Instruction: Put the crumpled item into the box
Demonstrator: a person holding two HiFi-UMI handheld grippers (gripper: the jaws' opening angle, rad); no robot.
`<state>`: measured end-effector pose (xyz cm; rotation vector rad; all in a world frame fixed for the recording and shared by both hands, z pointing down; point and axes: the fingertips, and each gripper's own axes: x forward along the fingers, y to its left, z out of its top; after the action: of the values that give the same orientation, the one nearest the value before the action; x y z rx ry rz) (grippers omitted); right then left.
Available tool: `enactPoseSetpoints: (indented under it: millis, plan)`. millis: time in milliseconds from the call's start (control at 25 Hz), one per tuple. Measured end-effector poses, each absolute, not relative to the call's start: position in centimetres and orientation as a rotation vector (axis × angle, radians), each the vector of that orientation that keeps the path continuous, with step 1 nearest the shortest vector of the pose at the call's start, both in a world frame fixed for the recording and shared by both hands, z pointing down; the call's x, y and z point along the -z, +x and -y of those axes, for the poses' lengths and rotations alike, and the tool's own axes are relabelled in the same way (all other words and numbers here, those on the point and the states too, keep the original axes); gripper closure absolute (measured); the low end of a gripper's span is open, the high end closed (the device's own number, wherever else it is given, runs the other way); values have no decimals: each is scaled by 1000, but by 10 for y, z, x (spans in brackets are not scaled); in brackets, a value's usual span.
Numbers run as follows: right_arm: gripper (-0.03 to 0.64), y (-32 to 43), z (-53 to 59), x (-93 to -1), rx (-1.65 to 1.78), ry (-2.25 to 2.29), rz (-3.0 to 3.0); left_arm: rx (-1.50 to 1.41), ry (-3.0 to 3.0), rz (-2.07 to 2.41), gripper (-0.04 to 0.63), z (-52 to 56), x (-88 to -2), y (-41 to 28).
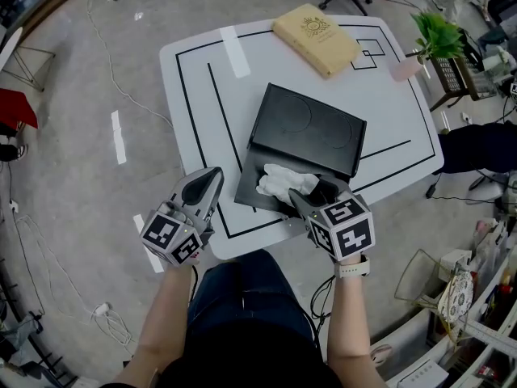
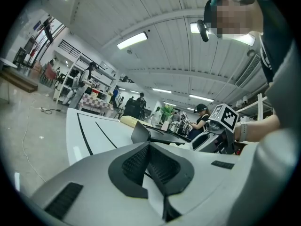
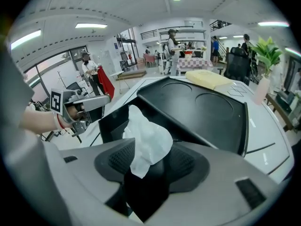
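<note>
A black box [image 1: 311,128] lies on the white table [image 1: 202,87], its lid [image 3: 202,107] swung back and its shallow tray [image 1: 252,186] toward me. The crumpled white item [image 1: 283,183] rests in that tray. My right gripper [image 1: 311,196] is at the tray's near right corner, open, with the crumpled item [image 3: 148,140] loose between its spread pads. At the table's near left edge, my left gripper [image 1: 212,178] has its jaws together and nothing in them; in its own view the left gripper [image 2: 149,147] looks across the table at the box [image 2: 141,133].
A tan flat pack [image 1: 317,39] lies at the table's far edge. A potted plant [image 1: 440,35] stands off the far right corner, and a strip of white tape [image 1: 235,52] is stuck at the far left. Black lines mark the tabletop. Cluttered shelves line the right side.
</note>
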<state>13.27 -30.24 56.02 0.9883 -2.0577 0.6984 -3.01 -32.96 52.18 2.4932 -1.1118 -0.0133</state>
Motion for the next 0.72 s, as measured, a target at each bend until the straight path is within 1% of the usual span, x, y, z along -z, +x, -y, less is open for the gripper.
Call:
enactPoseSetpoints:
  millis: [80,200,320,720]
  plan:
    - [371,133,301,-560,-687,986,2053,16,2493,1113,595,329,-521,-30]
    - [362,131,299,-558,-693,983,2064,17,2491,1117,595,328,-521,-32]
    - [328,133,299,-557,-687,985,2059,18,2488,1118,595,328,-522,-32]
    - [325,145,297,-544,-643,1042,2044,27,2499,1111,595,324,-518,-30]
